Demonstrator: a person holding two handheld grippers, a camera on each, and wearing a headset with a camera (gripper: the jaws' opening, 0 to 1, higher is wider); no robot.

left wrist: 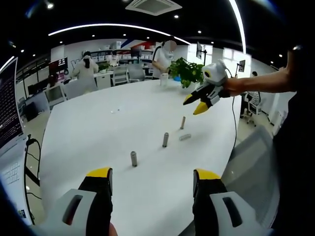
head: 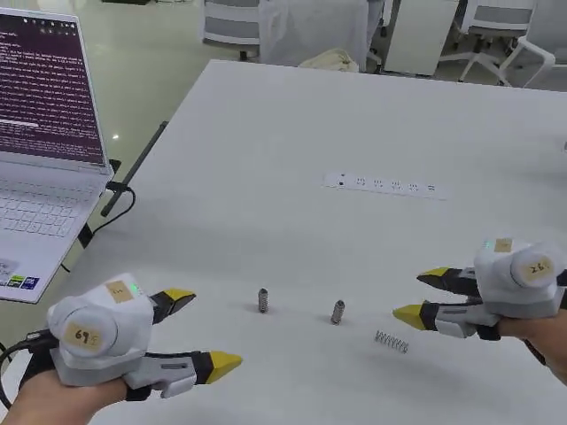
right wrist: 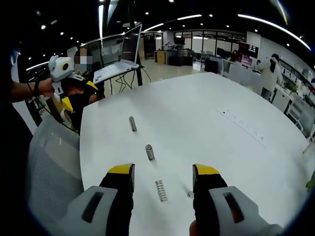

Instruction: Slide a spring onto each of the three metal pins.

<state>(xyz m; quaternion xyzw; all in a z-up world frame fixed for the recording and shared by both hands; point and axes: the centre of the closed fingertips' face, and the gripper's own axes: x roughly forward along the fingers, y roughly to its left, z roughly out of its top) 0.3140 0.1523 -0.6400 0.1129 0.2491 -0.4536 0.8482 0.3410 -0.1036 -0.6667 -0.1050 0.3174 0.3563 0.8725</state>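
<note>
Open-plan office stretched behind the bench, chairs and desks beyond its far edge, and the white table (head: 292,133) took up most of my head view. An open laptop (head: 44,150) sat at the far left of it, lines of text on a dark purple screen. Nearest me, the left gripper (head: 204,328) hovered low at the near left, its yellow-tipped jaws spread apart with nothing between them. Across on the near right the right gripper (head: 422,294) hung above the table, jaws likewise wide and empty, tips pointing left. A flat white power strip (head: 383,186) lay further out, right of centre. Between the two grippers stood the first pin (head: 263,300), upright and wearing a spring along its length, and to its right the second pin (head: 337,311), dressed the same way. Right again, and a little nearer me, the loose spring (head: 391,342) lay flat on its side on the bare table, below the right gripper's tips and touching neither pin. From the left gripper view I made out the third pin (left wrist: 183,122) standing upright just beyond that spring, near the right gripper; it was too small for me to tell whether anything sat on it. From the right gripper view the loose spring lay between my jaws, a little closer to the left one.
</note>
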